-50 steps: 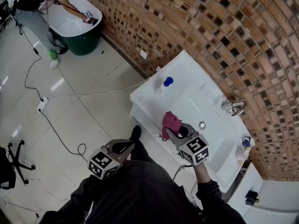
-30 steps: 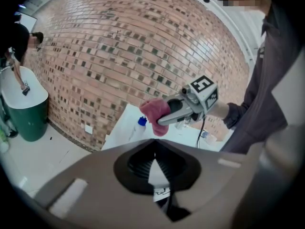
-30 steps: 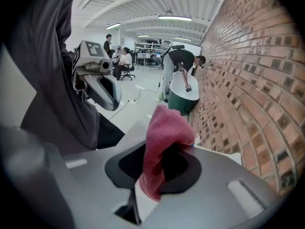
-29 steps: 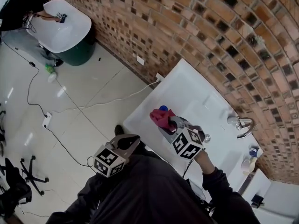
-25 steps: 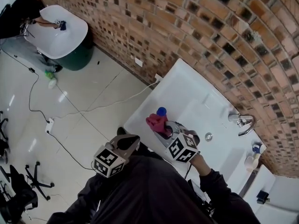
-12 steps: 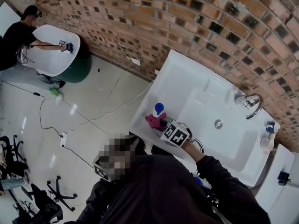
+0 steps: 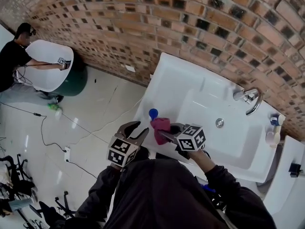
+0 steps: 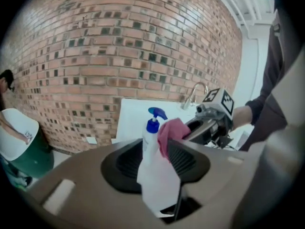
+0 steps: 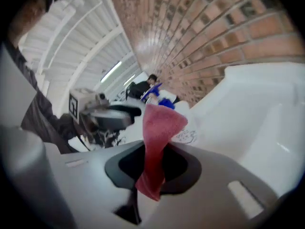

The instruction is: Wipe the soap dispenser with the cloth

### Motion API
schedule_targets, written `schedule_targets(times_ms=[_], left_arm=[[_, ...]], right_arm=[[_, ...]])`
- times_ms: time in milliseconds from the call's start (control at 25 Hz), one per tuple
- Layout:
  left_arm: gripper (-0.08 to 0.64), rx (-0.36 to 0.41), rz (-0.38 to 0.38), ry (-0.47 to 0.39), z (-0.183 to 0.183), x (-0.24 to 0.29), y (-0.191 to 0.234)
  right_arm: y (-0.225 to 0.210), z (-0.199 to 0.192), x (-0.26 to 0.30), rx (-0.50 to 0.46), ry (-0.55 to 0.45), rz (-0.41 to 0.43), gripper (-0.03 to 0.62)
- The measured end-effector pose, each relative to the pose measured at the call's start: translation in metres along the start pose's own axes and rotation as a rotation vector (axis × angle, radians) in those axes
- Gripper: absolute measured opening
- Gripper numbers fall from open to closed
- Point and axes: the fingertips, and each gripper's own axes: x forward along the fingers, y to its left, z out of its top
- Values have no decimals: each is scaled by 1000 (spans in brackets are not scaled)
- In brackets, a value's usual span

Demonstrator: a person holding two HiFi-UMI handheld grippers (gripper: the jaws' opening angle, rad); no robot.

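Note:
The soap dispenser (image 7: pixel 153 113), a white bottle with a blue pump, stands on the left rim of the white sink (image 7: pixel 190 75). My left gripper (image 7: pixel 137 130) is open, its jaws having just been opening. In the left gripper view the dispenser (image 8: pixel 153 168) stands between its fingers (image 8: pixel 127 162), and I see no pad pressing on it. My right gripper (image 7: pixel 166 131) is shut on a pink cloth (image 7: pixel 161 124), held against the dispenser's right side just below the pump. In the right gripper view the cloth (image 9: pixel 156 137) rises out of the shut jaws, with the blue pump (image 9: pixel 164 102) behind it.
A chrome faucet (image 7: pixel 248 99) and a drain (image 7: pixel 219 123) belong to the basin. Small bottles (image 7: pixel 273 130) stand on its right rim. A brick wall runs behind the sink. On the far left a person works at a white tub (image 7: pixel 47 66), and cables lie on the tiled floor (image 7: pixel 71 123).
The left gripper has come forward to the dispenser and its jaws have opened. The right gripper has rolled and sunk a little, with the cloth now beside the pump.

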Motion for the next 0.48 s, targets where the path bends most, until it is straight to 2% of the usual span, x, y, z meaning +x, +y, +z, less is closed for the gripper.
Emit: schedule_targets(times_ms=[120, 200, 280, 480], left_arm=[[179, 30, -44, 35, 2, 25, -3], [184, 41, -58, 68, -1, 39, -4], [186, 53, -62, 92, -3, 49, -4], [190, 49, -59, 108, -4, 56, -2]], right_arm=[[-28, 40, -27, 311, -304, -32, 67], [-41, 51, -34, 421, -404, -13, 67], [-50, 50, -29, 441, -403, -21, 67], [-60, 28, 6, 491, -273, -21, 67]])
